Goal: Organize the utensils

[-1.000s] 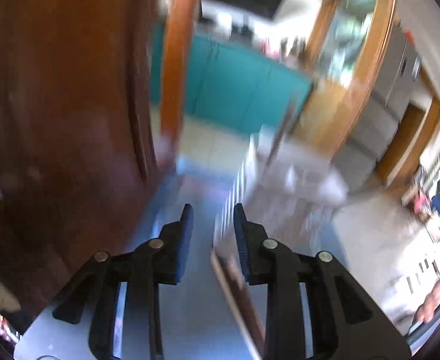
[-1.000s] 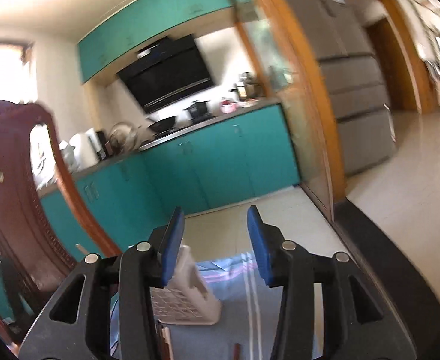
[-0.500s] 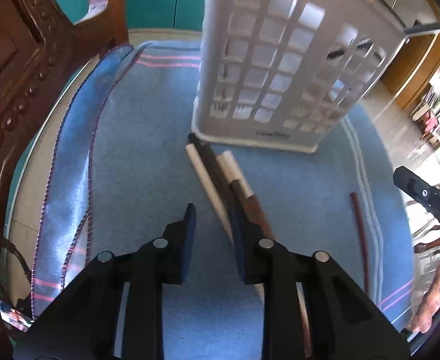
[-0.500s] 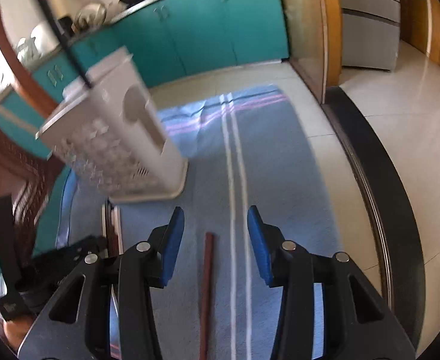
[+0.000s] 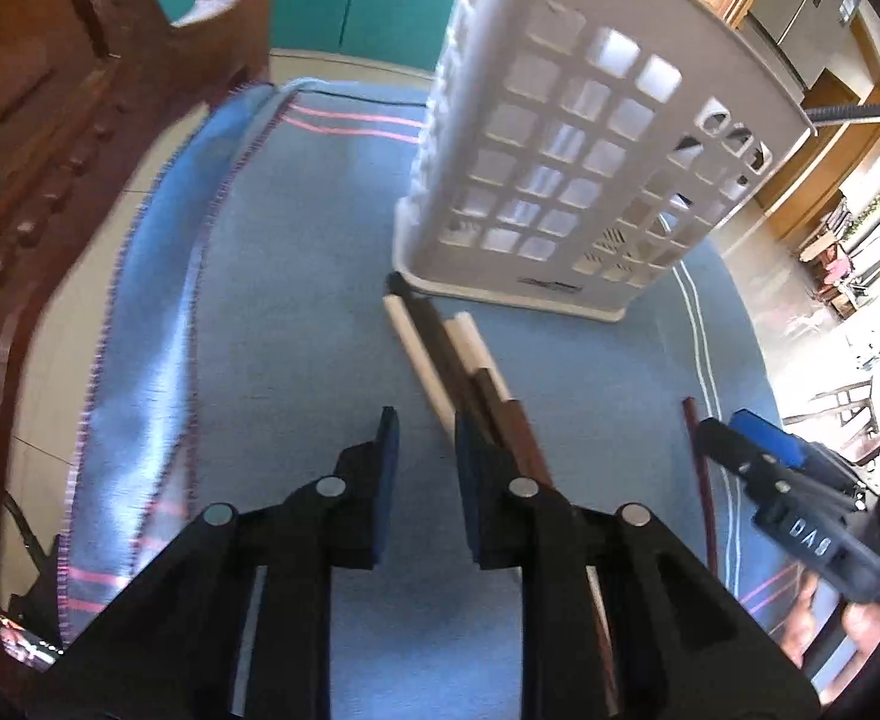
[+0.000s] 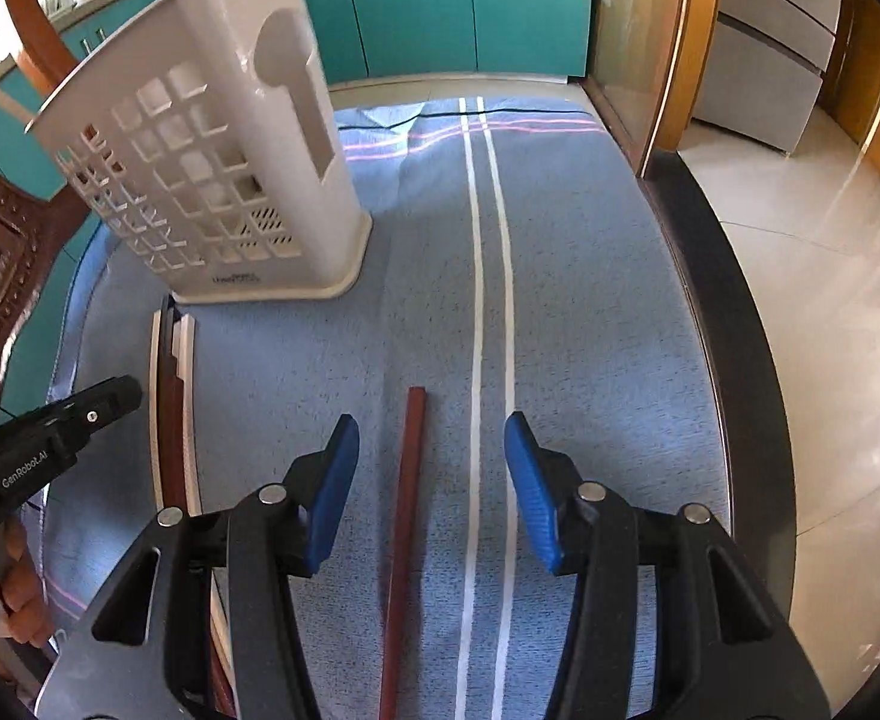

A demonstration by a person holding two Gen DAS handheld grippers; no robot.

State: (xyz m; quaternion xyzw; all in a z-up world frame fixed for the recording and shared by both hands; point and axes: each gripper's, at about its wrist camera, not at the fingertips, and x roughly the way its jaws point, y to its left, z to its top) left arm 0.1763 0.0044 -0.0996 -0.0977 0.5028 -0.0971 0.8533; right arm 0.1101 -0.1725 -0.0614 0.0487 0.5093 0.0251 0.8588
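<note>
A white slotted utensil basket (image 5: pixel 584 168) stands upright on a blue cloth (image 5: pixel 296 276); it also shows in the right wrist view (image 6: pixel 212 180). In front of it lie a bundle of chopsticks (image 5: pixel 440 348), white, dark and brown, side by side; they also show in the right wrist view (image 6: pixel 170 396). A single brown chopstick (image 6: pixel 407 516) lies apart to the right (image 5: pixel 698 468). My left gripper (image 5: pixel 425 444) is open and empty, low over the bundle. My right gripper (image 6: pixel 431 456) is open and empty, astride the single chopstick's far end.
A carved dark wooden chair back (image 5: pixel 38 138) rises at the left of the table. The table's dark rim (image 6: pixel 740 348) runs along the right, with tiled floor beyond. Teal cabinets (image 6: pixel 440 0) stand behind. Utensil handles stick out of the basket top (image 5: pixel 860 111).
Both grippers have swung down from looking at the room to looking at the cloth. Over the last half second both came lower and closer to the chopsticks. The right gripper now shows in the left wrist view.
</note>
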